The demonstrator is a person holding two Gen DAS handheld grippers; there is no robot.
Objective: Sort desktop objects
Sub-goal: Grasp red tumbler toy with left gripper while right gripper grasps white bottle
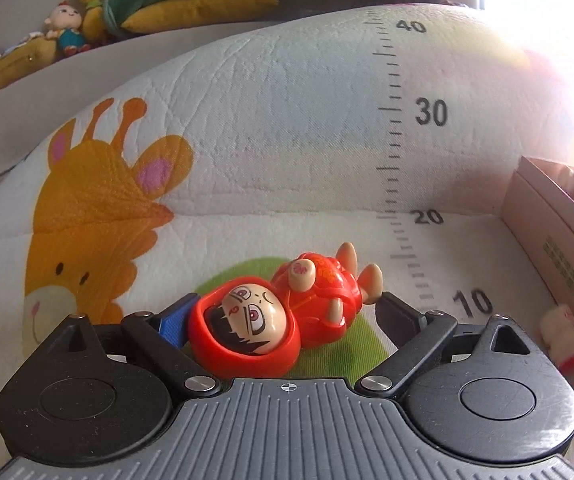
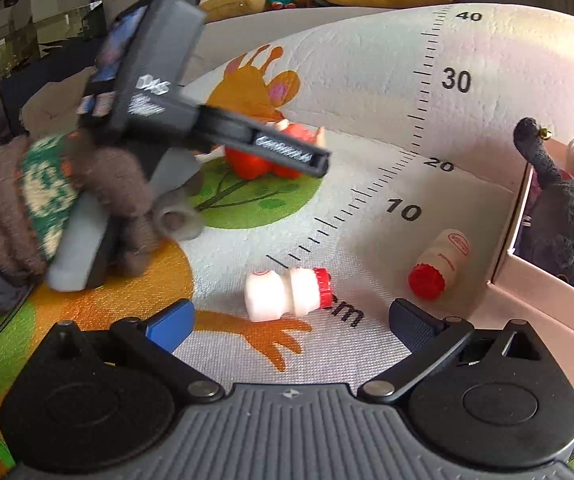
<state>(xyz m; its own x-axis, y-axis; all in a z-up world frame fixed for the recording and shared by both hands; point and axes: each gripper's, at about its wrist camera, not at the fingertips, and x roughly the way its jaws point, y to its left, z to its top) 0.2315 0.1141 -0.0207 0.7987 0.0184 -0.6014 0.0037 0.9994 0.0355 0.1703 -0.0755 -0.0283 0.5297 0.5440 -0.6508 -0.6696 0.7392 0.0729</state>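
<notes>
The red figurine [image 1: 283, 312], a hooded doll with a painted face, lies on its back on the green patch of the printed play mat [image 1: 287, 120], its head toward your left gripper [image 1: 283, 316] and its feet pointing away. Your left gripper's jaws stand wide apart on either side of the doll; the blue pad sits just beside the hood, and whether it touches cannot be told; the dark pad stands clear of the body. Nothing is gripped. In the right wrist view the same red figurine [image 2: 263, 156] shows beyond your gloved left hand [image 2: 87, 208], partly hidden by the tool.

Your right gripper [image 2: 291, 324] is likewise wide open and empty, hovering over the mat. Between and just ahead of its fingers a small white bottle with a red cap [image 2: 289, 294] lies on its side. A second red-capped bottle [image 2: 441, 264] lies tipped to the right, near the wall of a pale cardboard box [image 2: 543, 300]. A dark grey plush toy [image 2: 567, 216] sits in the box. Stuffed toys [image 1: 135, 4] line the ledge behind the mat
</notes>
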